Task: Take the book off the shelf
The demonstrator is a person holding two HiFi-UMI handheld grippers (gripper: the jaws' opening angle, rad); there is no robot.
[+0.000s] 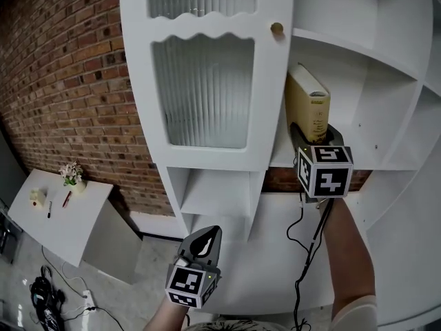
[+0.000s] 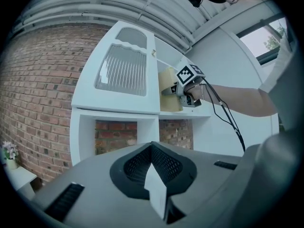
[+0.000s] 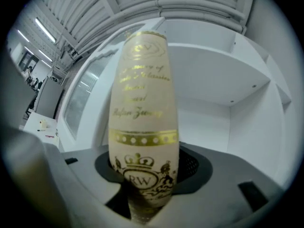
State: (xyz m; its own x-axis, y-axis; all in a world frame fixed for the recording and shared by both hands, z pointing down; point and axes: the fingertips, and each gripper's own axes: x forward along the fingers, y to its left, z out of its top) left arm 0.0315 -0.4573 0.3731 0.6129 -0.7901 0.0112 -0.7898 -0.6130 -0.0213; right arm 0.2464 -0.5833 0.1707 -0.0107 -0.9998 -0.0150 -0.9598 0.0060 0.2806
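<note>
White shelf unit point(image 1: 207, 178): smooth painted boards, ribbed glass door point(image 1: 203, 92). Cream book point(image 1: 308, 105) stands on its shelf, rounded spine gilt-lettered. My right gripper point(image 1: 317, 138): jaws clamped on spine's lower end. My left gripper point(image 1: 209, 234): jaws pressed together, empty, low.

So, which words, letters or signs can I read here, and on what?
"RW": gold letters under a crown, low on the book spine.
Gold script higher on the spine: too blurred to read.
Markers on the right cube and left cube: patterns, no letters.
</note>
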